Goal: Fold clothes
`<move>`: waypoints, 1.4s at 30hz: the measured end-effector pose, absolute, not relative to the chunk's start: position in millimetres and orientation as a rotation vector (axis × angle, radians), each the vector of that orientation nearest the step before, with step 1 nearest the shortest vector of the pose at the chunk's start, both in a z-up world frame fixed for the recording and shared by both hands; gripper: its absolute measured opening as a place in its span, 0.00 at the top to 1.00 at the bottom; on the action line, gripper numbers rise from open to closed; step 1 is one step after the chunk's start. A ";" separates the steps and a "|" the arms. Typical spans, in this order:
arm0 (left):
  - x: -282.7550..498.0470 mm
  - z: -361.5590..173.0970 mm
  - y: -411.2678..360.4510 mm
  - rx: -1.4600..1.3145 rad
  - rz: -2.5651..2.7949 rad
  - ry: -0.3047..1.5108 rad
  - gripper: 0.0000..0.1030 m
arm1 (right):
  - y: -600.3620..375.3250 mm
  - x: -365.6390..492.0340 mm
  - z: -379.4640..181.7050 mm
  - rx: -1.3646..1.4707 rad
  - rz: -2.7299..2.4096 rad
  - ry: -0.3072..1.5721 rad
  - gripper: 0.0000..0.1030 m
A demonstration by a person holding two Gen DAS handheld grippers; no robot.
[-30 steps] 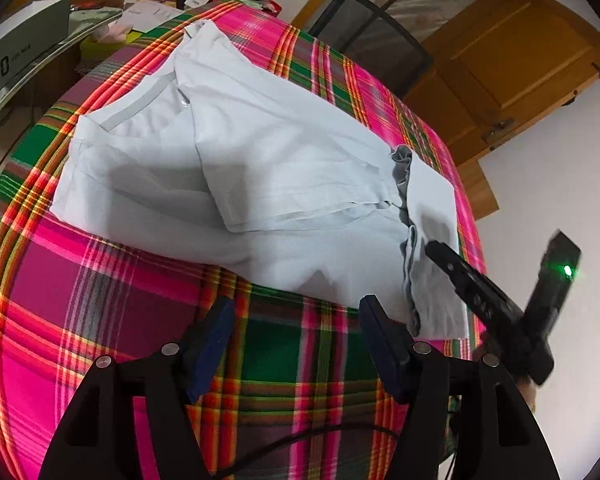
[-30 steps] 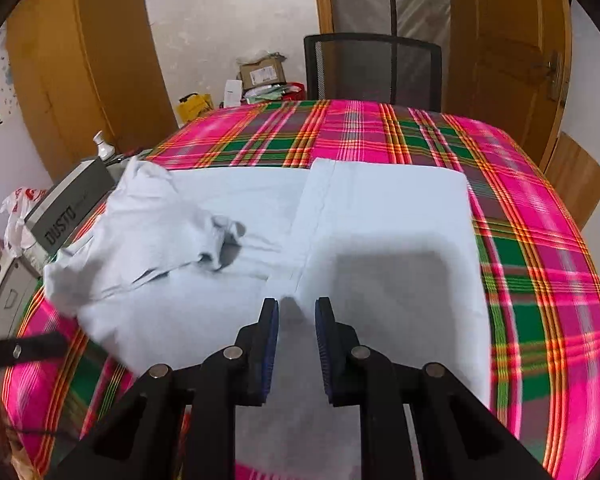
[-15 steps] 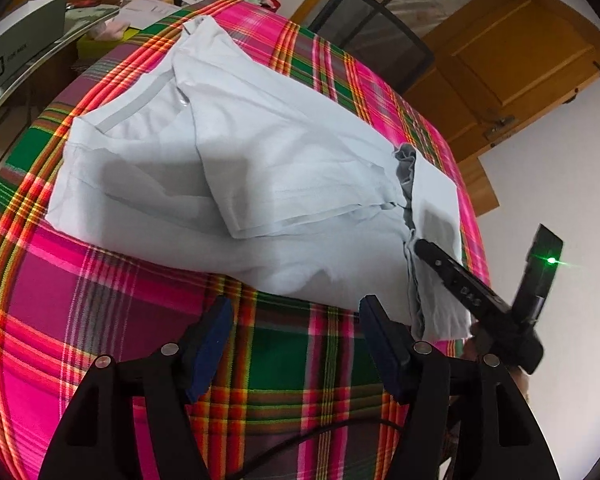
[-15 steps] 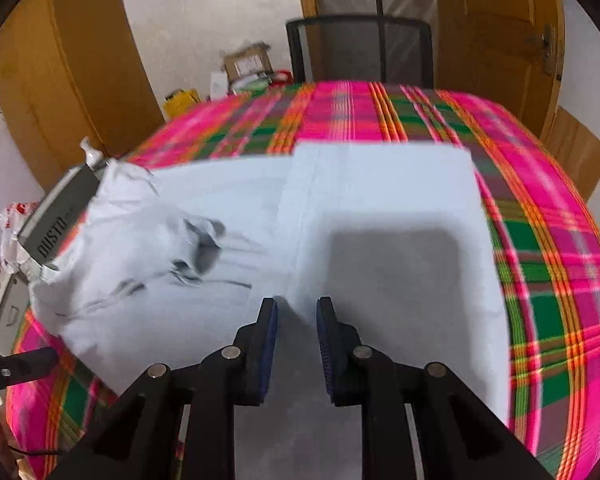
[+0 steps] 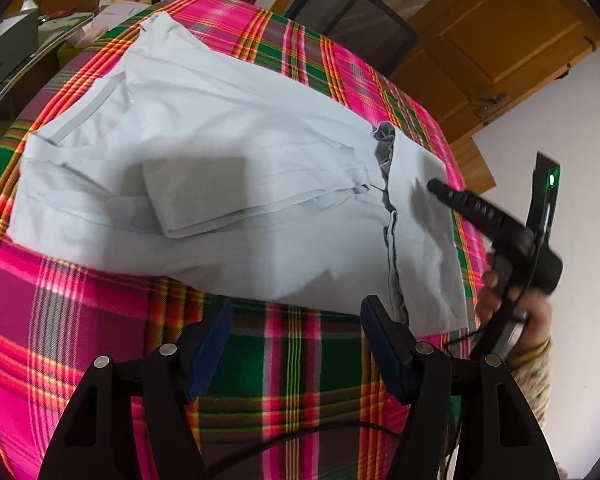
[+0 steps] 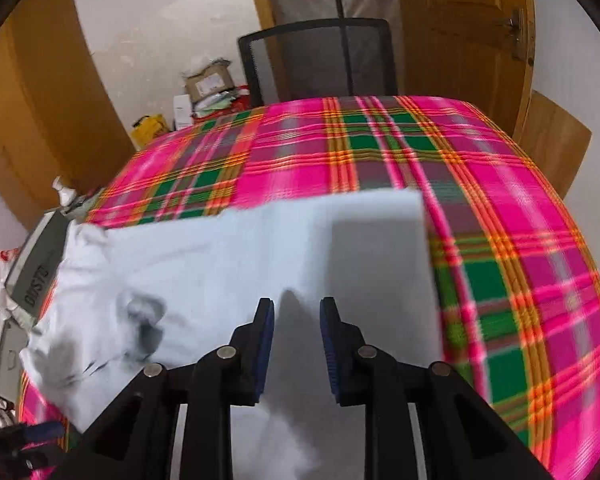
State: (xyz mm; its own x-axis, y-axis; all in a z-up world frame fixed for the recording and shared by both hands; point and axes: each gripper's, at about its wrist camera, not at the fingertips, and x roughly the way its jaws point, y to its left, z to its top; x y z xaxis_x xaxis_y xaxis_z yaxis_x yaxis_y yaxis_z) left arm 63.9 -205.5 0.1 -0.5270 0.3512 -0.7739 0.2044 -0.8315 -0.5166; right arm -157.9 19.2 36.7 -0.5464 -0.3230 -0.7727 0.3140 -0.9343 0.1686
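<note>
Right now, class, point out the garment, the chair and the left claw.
garment (image 5: 220, 160): left wrist view, folded middle panel.
chair (image 6: 320, 60): right wrist view, mesh backrest.
left claw (image 5: 294, 344): left wrist view, gap between fingertips.

"DUSTO" in white letters on grey box (image 6: 36, 276), table's left edge

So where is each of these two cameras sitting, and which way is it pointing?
Left wrist: rides on the left gripper, looking along its open fingers over the pale garment on the plaid cloth; the right gripper and the hand holding it show at right.
Right wrist: rides on the right gripper, fingers slightly apart above the garment, facing the chair and door.
Both share the garment, plaid cloth, chair and door.
</note>
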 end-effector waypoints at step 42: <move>30.6 6.3 -188.6 -1.421 2.480 -0.846 0.32 | -59.4 -241.4 14.4 1.207 -2.276 0.190 0.75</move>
